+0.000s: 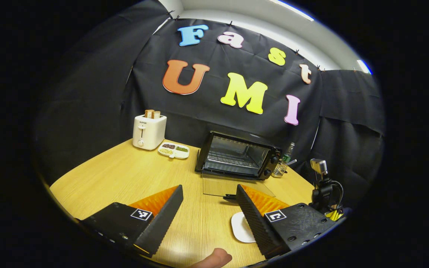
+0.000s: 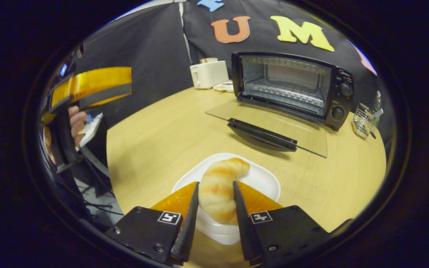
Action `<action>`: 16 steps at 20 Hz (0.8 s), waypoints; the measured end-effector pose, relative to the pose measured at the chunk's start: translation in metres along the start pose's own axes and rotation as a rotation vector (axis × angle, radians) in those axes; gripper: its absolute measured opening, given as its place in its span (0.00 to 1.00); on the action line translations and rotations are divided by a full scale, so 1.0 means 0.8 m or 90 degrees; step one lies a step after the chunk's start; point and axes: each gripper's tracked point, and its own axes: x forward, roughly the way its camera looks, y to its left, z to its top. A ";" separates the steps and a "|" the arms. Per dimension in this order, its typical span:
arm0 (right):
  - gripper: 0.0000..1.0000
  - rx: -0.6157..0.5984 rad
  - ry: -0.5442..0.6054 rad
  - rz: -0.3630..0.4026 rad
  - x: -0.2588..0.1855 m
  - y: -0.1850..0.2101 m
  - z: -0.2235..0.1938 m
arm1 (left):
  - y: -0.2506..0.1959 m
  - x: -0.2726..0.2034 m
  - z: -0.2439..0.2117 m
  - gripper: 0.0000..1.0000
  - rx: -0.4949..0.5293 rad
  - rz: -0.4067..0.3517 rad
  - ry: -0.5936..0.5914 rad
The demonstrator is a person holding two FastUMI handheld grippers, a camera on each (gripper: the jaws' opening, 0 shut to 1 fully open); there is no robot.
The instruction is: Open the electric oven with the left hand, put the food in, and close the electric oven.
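Two grippers: left gripper jaws wide; right gripper jaws clasp the croissant.

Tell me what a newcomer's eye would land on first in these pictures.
First, the right tool closed around a croissant over a white plate at the table's near edge. Beyond it stands the black oven, its glass door dropped flat onto the wooden table. At the far back corner sits a white toaster holding toast.
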 end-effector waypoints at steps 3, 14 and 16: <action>0.53 0.066 -0.074 0.012 -0.022 0.009 0.063 | -0.016 -0.001 0.011 0.94 0.016 -0.035 -0.031; 0.54 0.382 -0.281 -0.090 0.083 -0.157 0.255 | -0.029 0.006 0.007 0.94 0.038 -0.037 -0.015; 0.51 0.491 -0.349 -0.113 0.113 -0.190 0.280 | -0.028 0.005 0.001 0.94 0.040 -0.035 -0.003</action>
